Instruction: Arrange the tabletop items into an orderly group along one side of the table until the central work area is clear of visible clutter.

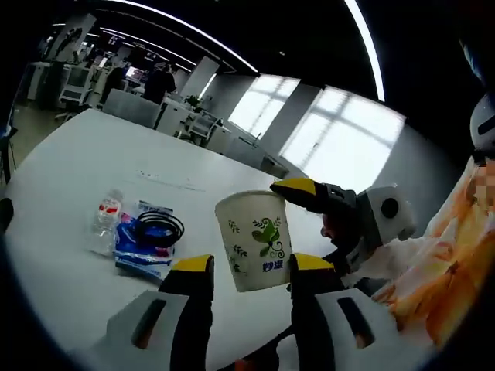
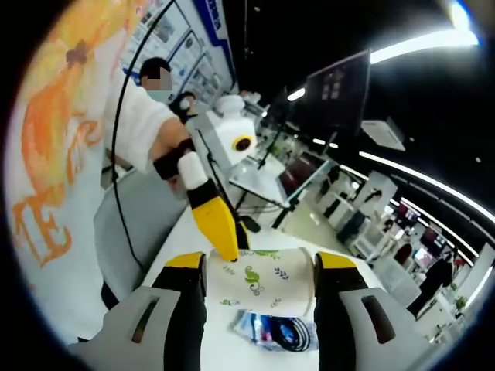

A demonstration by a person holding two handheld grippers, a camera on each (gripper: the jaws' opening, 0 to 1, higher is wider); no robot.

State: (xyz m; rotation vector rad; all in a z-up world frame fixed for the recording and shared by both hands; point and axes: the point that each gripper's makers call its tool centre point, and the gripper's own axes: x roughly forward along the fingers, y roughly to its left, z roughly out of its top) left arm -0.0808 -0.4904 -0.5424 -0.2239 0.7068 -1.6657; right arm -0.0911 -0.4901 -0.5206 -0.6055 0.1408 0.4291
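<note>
A: Why is the paper cup (image 1: 255,239) lifted off the table (image 1: 69,178)?

B: I'd judge it's being carried to join the water bottle (image 1: 105,222) and the blue packet (image 1: 139,247) under the black coil (image 1: 158,229), over on the left.

A: Who grips it?

B: Both seem to. The left gripper (image 1: 246,267) has its jaws against the cup's sides; the right gripper (image 2: 260,263) likewise, though contact is hard to confirm.
</note>
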